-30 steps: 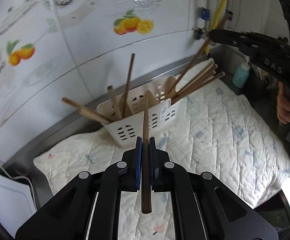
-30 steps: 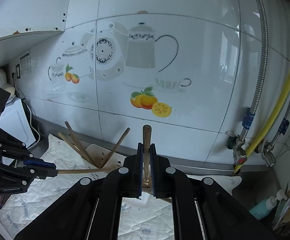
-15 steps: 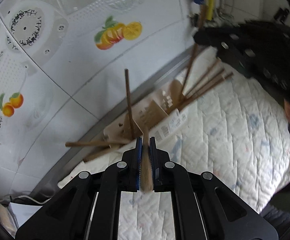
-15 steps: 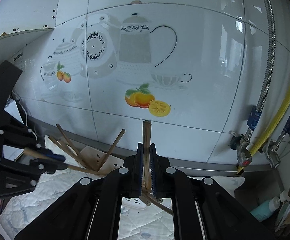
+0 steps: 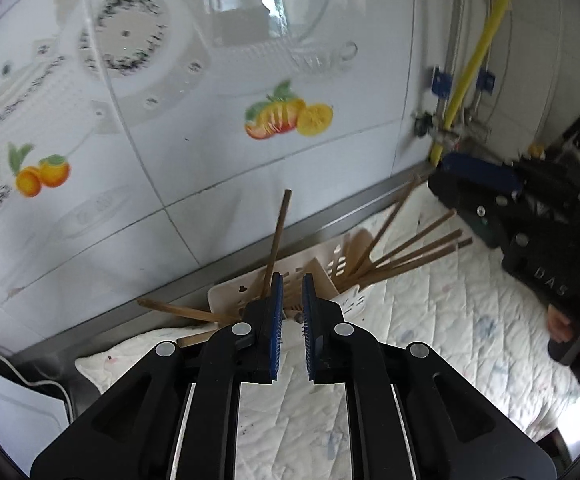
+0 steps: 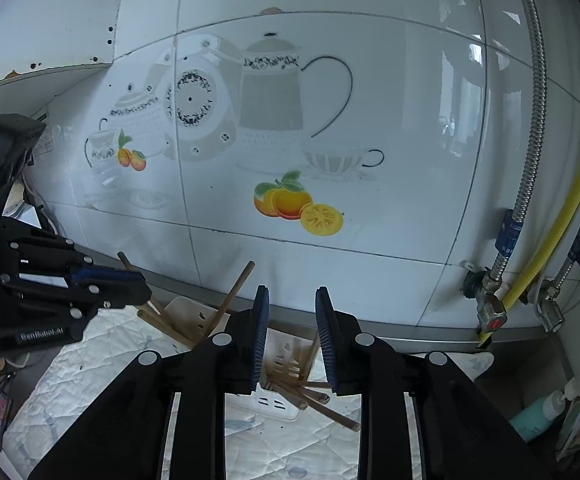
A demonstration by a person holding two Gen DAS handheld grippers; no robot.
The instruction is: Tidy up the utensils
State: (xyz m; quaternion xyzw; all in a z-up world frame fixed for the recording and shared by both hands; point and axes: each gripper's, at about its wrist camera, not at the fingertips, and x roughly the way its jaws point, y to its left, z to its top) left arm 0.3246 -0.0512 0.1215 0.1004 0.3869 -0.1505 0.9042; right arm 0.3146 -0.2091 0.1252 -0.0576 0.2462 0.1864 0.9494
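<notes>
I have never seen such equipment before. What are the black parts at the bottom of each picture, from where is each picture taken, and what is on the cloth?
There is no robot here. A person holds a two-finger gripper in each hand, and each gripper carries a camera looking forward along its fingers. One picture comes from the left gripper, the other from the right gripper. Both stand open and hold nothing. On the quilted white cloth stands a white plastic utensil holder with wooden chopsticks leaning out of its compartments. Behind is a tiled wall with teapot and fruit pictures.
</notes>
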